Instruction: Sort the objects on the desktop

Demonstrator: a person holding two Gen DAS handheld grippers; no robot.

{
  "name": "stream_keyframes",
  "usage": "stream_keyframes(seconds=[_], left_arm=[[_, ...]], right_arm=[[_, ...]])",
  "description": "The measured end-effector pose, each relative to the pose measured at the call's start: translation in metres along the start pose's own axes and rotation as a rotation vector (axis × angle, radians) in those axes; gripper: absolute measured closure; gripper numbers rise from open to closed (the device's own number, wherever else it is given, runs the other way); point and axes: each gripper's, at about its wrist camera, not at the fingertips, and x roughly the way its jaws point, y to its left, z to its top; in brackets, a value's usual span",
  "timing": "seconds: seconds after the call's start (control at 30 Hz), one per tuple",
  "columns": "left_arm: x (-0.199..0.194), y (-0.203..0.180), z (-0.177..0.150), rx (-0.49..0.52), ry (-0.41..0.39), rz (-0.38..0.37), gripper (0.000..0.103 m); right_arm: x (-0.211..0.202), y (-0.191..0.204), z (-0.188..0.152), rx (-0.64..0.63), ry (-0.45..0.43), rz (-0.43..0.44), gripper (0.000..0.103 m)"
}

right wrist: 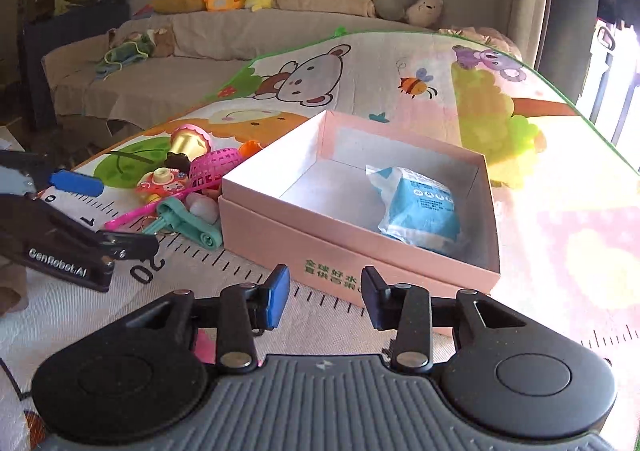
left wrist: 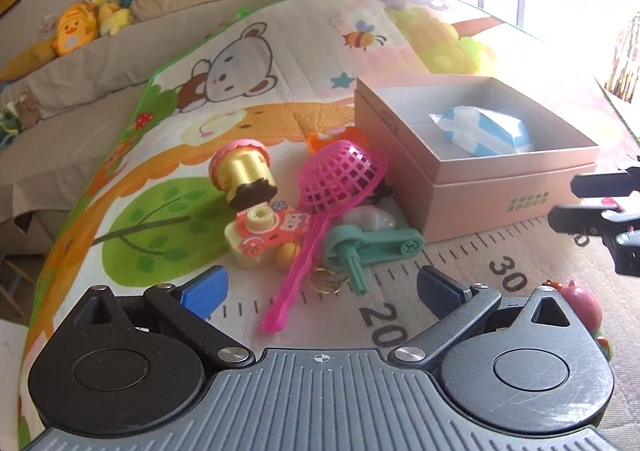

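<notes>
Only the left wrist view shows a red toy (left wrist: pixel 582 301); both grippers gape, empty.

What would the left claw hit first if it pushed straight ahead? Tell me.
Most likely the pink strainer: its handle end lies between the open left claw fingers' line, ahead of the key rings and teal crank toy. Depth is uncertain.

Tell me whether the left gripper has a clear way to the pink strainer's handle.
Probably yes. The left gripper is open and empty, and the pink strainer has its handle end lying bare on the mat between the fingers; only the key rings lie close beside it.
</notes>
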Motion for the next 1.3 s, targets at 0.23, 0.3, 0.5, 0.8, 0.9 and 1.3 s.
stream_keyframes(seconds=[0.23, 0.3, 0.5, 0.8, 0.9, 1.3], left_arm=[[0.026, -0.019, 0.010, 0.056, 0.017, 0.067, 0.033], [0.024, -0.020, 0.010, 0.080, 0.007, 0.083, 0.046], [0.006, -0.019, -0.003, 0.124, 0.004, 0.030, 0.074], [-0.047, -0.023, -0.038, 0.204, -0.001, -0.109, 0.062], [-0.050, -0.021, -0.038, 0.248, -0.034, 0.053, 0.040], [-0.037, -0.049, -0.034, 0.317, -0.043, -0.154, 0.007]], right_arm=[[-0.019, -0.010, -0.031, 0.031, 0.038, 0.005, 0.055], [-0.022, -0.012, -0.037, 0.055, 0.036, 0.001, 0.051], [-0.019, -0.020, -0.056, 0.127, 0.066, -0.012, 0.048], [-0.023, -0.023, -0.064, 0.146, 0.064, -0.025, 0.037], [-0.024, -0.022, -0.065, 0.147, 0.059, -0.026, 0.033], [-0.030, -0.020, -0.064, 0.155, 0.048, -0.020, 0.028]])
